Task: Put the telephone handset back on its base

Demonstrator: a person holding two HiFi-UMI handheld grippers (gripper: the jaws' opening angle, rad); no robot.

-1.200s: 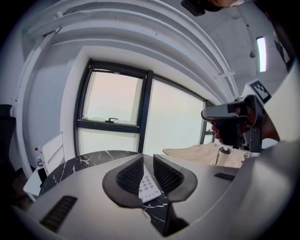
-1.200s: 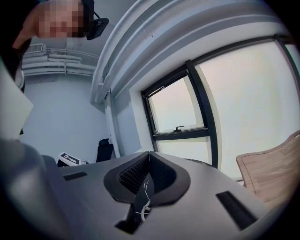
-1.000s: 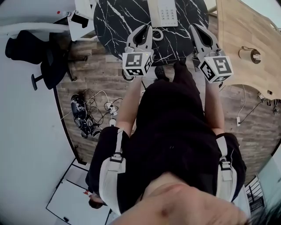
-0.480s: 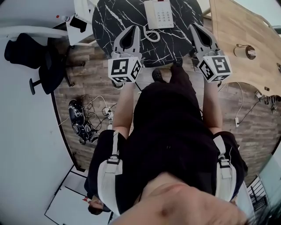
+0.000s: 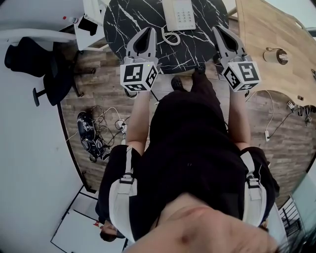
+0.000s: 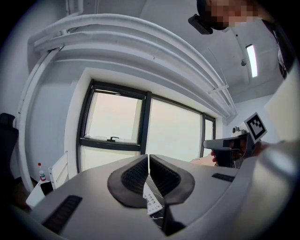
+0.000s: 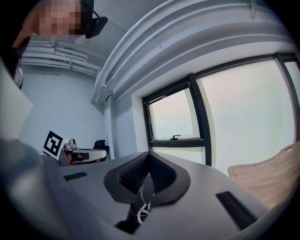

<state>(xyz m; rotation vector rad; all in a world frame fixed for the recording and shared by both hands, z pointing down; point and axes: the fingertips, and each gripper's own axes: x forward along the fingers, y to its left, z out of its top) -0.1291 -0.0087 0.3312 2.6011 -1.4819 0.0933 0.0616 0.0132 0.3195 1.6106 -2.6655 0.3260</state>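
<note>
A white telephone (image 5: 178, 14) with a keypad lies on the round black marble table (image 5: 128, 20), cut off by the top edge of the head view. Its coiled cord (image 5: 170, 37) curls on the table in front of it. Whether the handset rests on the base I cannot tell. My left gripper (image 5: 151, 30) hovers over the table's near part, left of the cord, jaws shut and empty (image 6: 149, 157). My right gripper (image 5: 216, 28) hangs to the right of the phone, jaws also shut on nothing (image 7: 150, 158). Under its jaws a bit of cord (image 7: 143, 213) shows.
A wooden table (image 5: 266, 34) with a small round object (image 5: 274, 55) stands to the right. A black office chair (image 5: 34, 59) is at the left. Cables and a power strip (image 5: 98, 128) lie on the wood floor. Both gripper views face windows.
My left gripper has drawn back to the left, away from the coiled cord it was next to. The right gripper has stayed in place.
</note>
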